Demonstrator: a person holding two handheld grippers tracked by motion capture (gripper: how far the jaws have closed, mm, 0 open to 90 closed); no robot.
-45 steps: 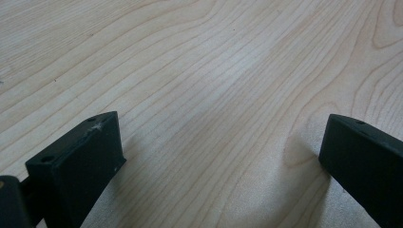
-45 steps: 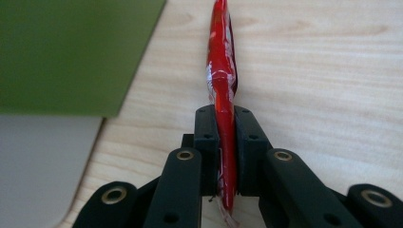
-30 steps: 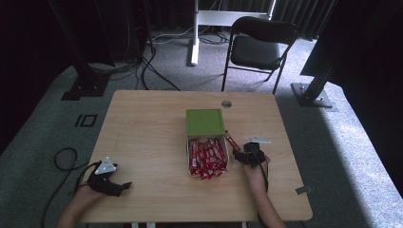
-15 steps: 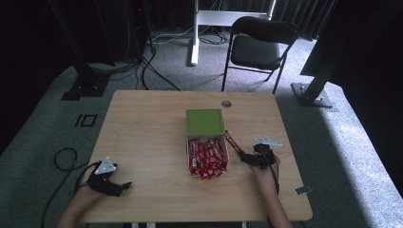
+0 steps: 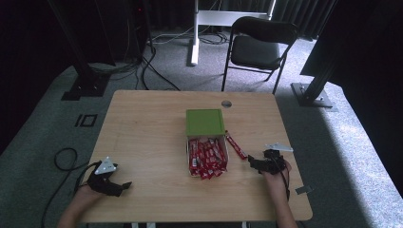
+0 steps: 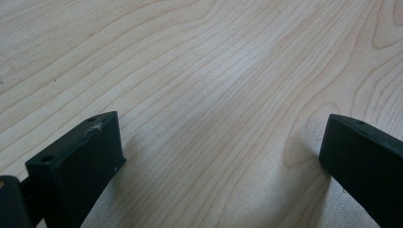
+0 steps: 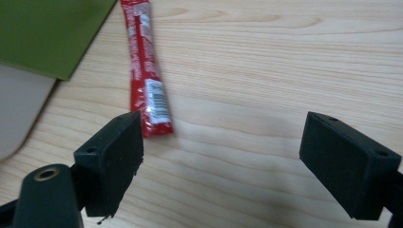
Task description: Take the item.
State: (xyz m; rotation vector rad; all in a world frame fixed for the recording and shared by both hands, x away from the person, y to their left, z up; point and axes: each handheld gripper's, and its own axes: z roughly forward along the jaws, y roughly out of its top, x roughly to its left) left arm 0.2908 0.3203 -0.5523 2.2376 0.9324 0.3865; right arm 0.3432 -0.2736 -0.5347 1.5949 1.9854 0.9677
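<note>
A white box (image 5: 225, 153) of several red sachets sits mid-table, its green lid (image 5: 205, 122) resting across the far half. One red sachet (image 5: 235, 146) lies loose on the wood just right of the box; in the right gripper view this sachet (image 7: 147, 80) lies flat ahead of the left jaw, beside the green lid (image 7: 47, 33). My right gripper (image 5: 257, 165) stands open, empty, a short way right of the sachet; its jaws (image 7: 221, 156) are wide apart over bare wood. My left gripper (image 5: 124, 186) rests open at the near left corner, with bare wood between its jaws (image 6: 218, 152).
The wooden table (image 5: 142, 133) has a round grommet (image 5: 226, 103) near its far edge. A black folding chair (image 5: 259, 47) stands beyond the table. Black frame posts stand at the left (image 5: 78, 57) and right (image 5: 323, 61). Cables run across the grey carpet.
My right gripper let go of the red sachet beside the box and drew back right and toward the near edge, jaws now open. The left gripper stayed put.
</note>
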